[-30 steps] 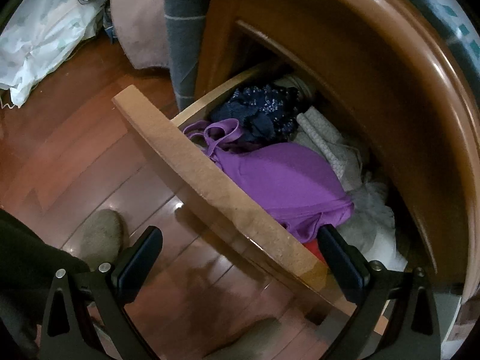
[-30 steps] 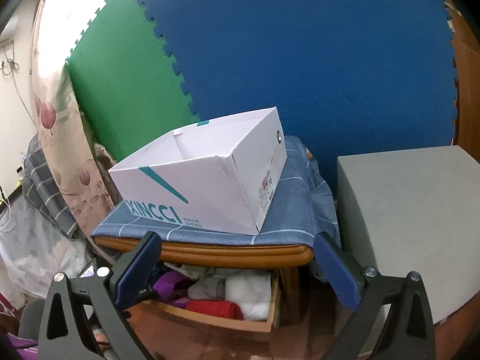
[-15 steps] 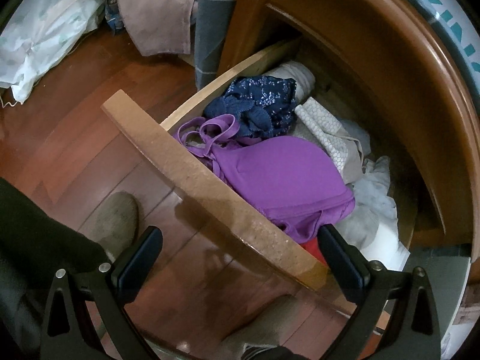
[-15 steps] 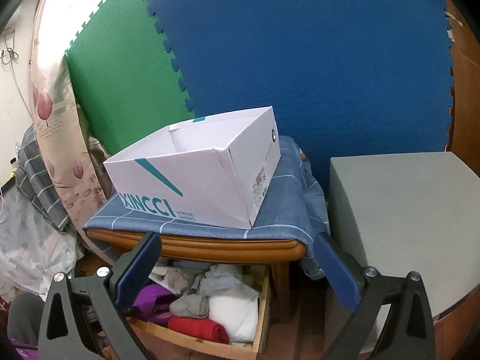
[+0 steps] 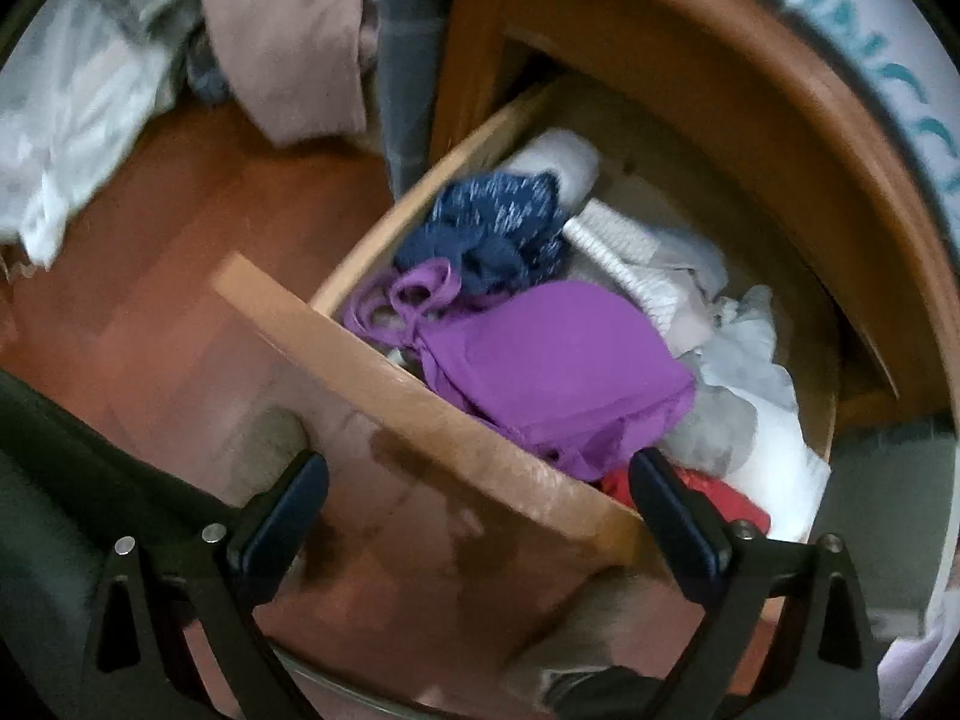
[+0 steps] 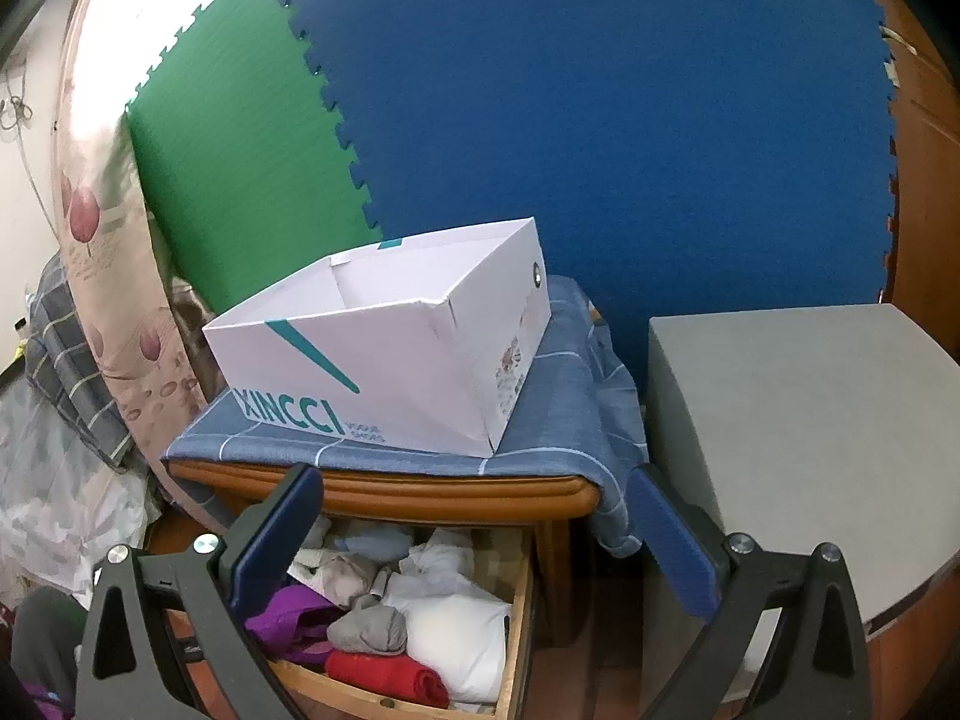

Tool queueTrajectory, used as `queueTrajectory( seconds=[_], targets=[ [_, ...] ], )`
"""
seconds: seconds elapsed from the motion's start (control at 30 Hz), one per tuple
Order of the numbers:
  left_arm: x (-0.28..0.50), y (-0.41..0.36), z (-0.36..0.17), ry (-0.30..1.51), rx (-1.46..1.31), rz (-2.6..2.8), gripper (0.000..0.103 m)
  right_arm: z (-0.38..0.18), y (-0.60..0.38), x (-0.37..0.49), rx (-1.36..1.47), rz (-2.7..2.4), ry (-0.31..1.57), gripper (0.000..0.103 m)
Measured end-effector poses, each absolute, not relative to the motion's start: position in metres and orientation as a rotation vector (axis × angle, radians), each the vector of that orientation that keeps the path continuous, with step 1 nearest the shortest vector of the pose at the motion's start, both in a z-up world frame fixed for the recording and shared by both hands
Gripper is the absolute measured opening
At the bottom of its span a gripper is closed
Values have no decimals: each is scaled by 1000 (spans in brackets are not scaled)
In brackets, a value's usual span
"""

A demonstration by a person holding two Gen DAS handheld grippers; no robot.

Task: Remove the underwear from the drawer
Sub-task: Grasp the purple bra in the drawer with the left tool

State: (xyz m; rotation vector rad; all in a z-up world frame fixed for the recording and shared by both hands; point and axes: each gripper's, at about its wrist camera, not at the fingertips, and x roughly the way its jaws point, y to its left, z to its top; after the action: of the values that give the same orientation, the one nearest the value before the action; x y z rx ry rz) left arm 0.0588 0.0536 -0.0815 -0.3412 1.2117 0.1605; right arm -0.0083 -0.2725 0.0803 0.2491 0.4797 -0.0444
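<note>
1. Underwear fills the open drawer (image 5: 420, 396) in a loose heap; the purple piece (image 5: 558, 372) lies on top against the front panel, and nothing has been lifted out yet
2. The left gripper (image 5: 480, 516) hovers with its jaws spread wide and empty, just above the drawer's front edge, one finger over the floor and the other over the red item (image 5: 714, 498) at the near corner
3. The right gripper (image 6: 474, 540) is likewise released and holds nothing; it is further back and higher, looking over the whole table (image 6: 456, 492)
4. Beyond the purple piece lie a dark blue patterned garment (image 5: 498, 228), white and grey folded things and a pale rolled piece at the back; the left view is blurred, so finer detail is unclear
5. On the table's blue checked cloth (image 6: 570, 408) stands an open white box (image 6: 372, 372), which appears empty and may be the destination
6. Judged progress: the drawer is out, which is the first step; choosing a garment, closing on it and lifting it clear all remain
</note>
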Motion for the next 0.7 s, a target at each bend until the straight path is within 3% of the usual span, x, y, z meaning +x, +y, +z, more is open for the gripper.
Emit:
queueTrajectory(
  seconds=[0.4, 0.7],
  targets=[
    [57, 47, -15, 1164, 43, -219, 98, 82, -272, -15, 263, -36, 467, 103],
    [108, -21, -56, 1318, 316, -387, 99, 77, -281, -14, 296, -43, 482, 103]
  ],
)
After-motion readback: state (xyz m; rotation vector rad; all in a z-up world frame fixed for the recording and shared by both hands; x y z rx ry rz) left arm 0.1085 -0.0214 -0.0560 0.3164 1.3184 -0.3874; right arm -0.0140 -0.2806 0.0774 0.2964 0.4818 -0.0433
